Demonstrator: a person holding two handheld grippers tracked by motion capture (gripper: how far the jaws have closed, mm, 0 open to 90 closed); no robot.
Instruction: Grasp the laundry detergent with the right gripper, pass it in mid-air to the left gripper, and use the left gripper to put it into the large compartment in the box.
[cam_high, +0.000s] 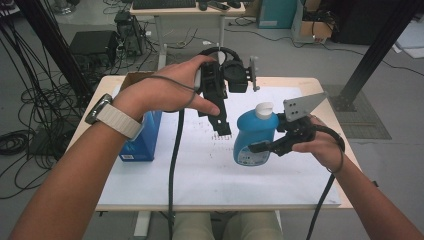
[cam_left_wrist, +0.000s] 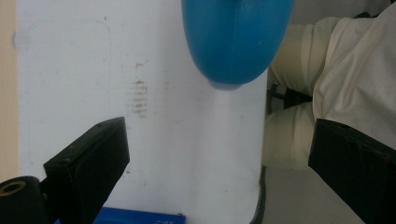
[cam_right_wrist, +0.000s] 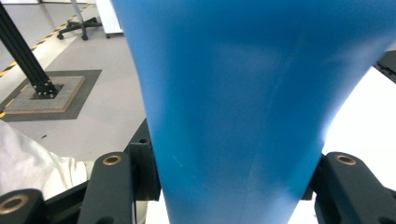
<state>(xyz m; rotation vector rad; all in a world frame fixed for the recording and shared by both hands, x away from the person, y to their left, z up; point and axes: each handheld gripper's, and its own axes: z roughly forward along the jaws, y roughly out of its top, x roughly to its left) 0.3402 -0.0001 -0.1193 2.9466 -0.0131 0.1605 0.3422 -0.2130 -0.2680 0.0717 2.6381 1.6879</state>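
A blue detergent bottle (cam_high: 252, 137) with a white cap stands nearly upright over the white sheet (cam_high: 210, 175) at the table's centre right. My right gripper (cam_high: 260, 147) comes in from the right and is shut on the bottle's lower body. In the right gripper view the blue bottle (cam_right_wrist: 252, 102) sits tight between the two black jaws of the right gripper (cam_right_wrist: 233, 168). Whether its base touches the sheet I cannot tell. My left gripper (cam_high: 222, 131) hangs above the sheet just left of the bottle, pointing down. The left gripper (cam_left_wrist: 219, 140) is open and holds nothing, with the bottle (cam_left_wrist: 236, 42) beyond it.
A blue box (cam_high: 142, 140) stands at the sheet's left edge, with its corner (cam_left_wrist: 140, 217) in the left gripper view. A brown cardboard box (cam_high: 135, 77) sits at the back left. Cables hang from both grippers toward the table's near edge. The person's legs (cam_left_wrist: 336, 70) lie past that edge.
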